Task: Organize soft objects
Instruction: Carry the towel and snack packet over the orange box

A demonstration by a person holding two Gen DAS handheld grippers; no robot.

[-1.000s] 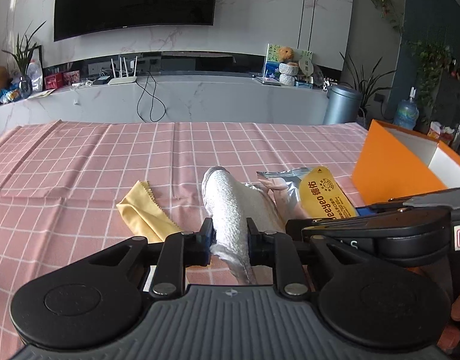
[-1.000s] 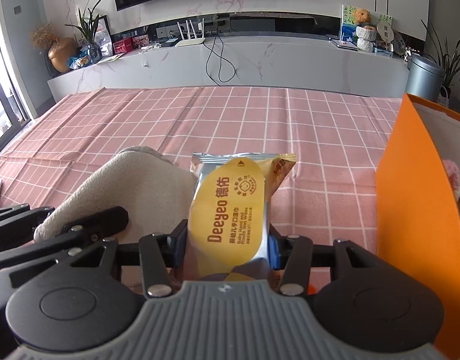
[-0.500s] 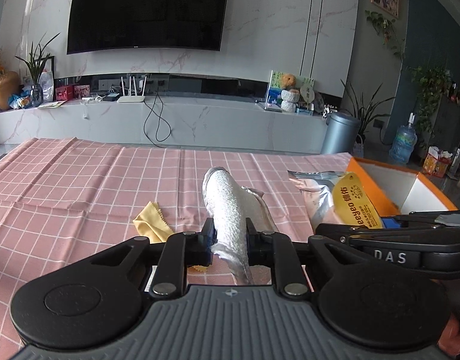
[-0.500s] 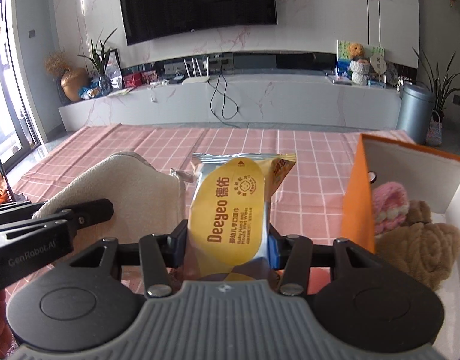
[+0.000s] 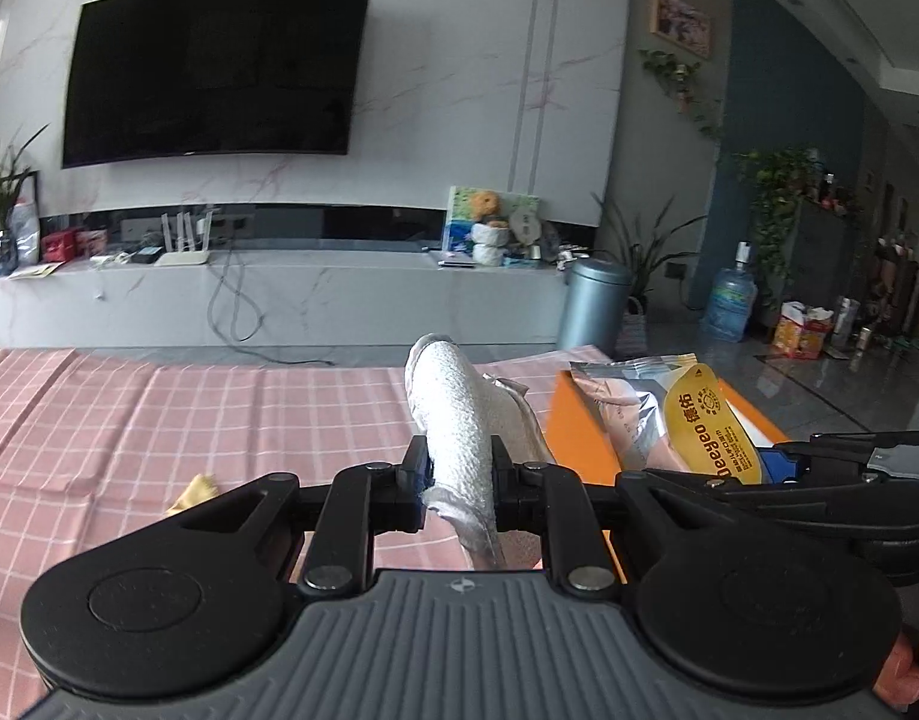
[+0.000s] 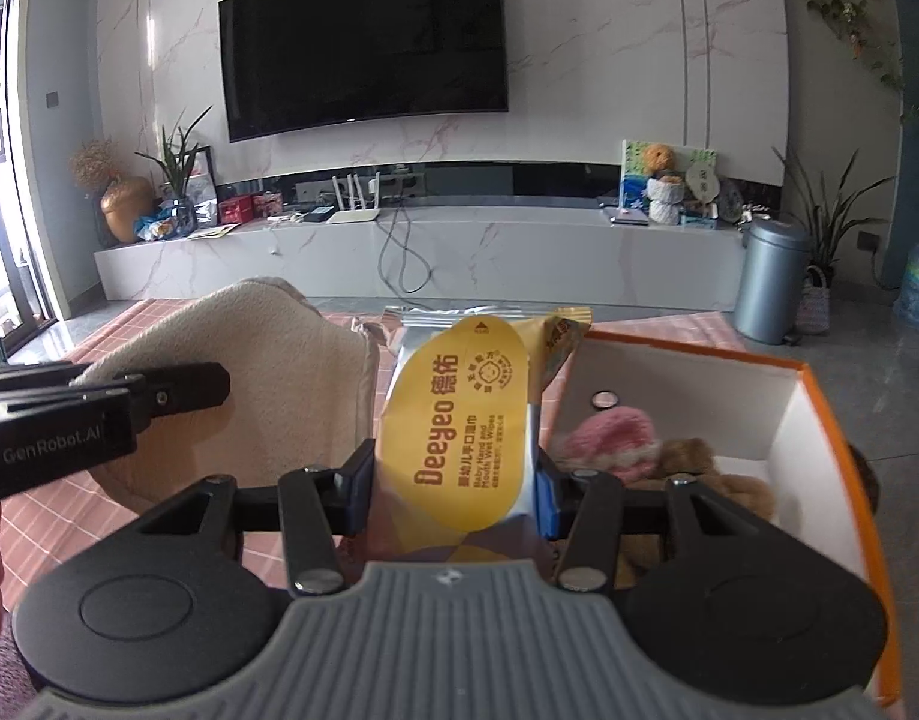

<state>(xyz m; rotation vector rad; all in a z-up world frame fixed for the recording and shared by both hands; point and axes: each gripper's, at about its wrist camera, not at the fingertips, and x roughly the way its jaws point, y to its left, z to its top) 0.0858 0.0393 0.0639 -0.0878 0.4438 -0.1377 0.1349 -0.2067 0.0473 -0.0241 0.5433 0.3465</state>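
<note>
My left gripper [image 5: 459,474] is shut on a folded white towel [image 5: 456,420], held edge-on above the pink checked tablecloth [image 5: 219,420]. The same towel [image 6: 267,372] shows as a broad cream fold at the left of the right wrist view. My right gripper [image 6: 453,480] is shut on a yellow pack of wet wipes [image 6: 459,426], lifted beside the orange box [image 6: 831,420]. The wipes pack [image 5: 693,420] also appears right of the towel in the left wrist view. Inside the box lie a pink knitted thing [image 6: 609,438] and a brown plush bear [image 6: 711,474].
A yellow cloth [image 5: 195,489] lies on the tablecloth left of the left gripper, half hidden by it. Beyond the table runs a long marble TV bench [image 6: 459,246] under a wall TV, with a grey bin [image 6: 771,282] on the floor at its right end.
Both grippers have risen from the table with their loads and moved right. The orange box's inside, with the pink thing and the bear, has come into the right wrist view.
</note>
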